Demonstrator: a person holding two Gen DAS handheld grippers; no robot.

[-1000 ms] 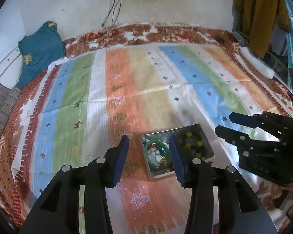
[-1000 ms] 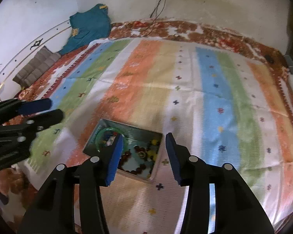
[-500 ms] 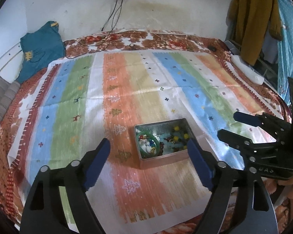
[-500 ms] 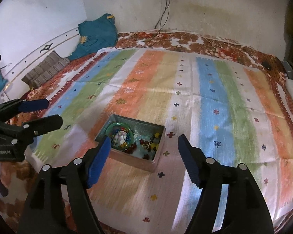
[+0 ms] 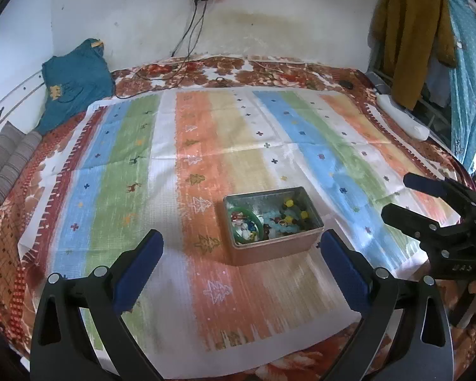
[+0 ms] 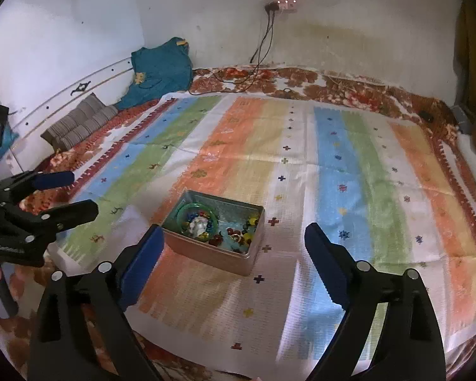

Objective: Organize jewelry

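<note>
An open metal tin sits on the striped mat and also shows in the right wrist view. It holds a green bangle and several coloured beads. The bangle and beads also show in the right wrist view. My left gripper is open and empty, held back above the mat near the tin. My right gripper is open and empty, also back from the tin. Each gripper shows in the other's view, the right and the left.
A striped mat covers a floral bedspread. A teal cloth and grey folded cushions lie far left by the wall. Cables hang from a wall socket. Clothes hang at far right.
Both grippers have opened wide and pulled back and up from the tin, so the tin looks smaller and farther away.
</note>
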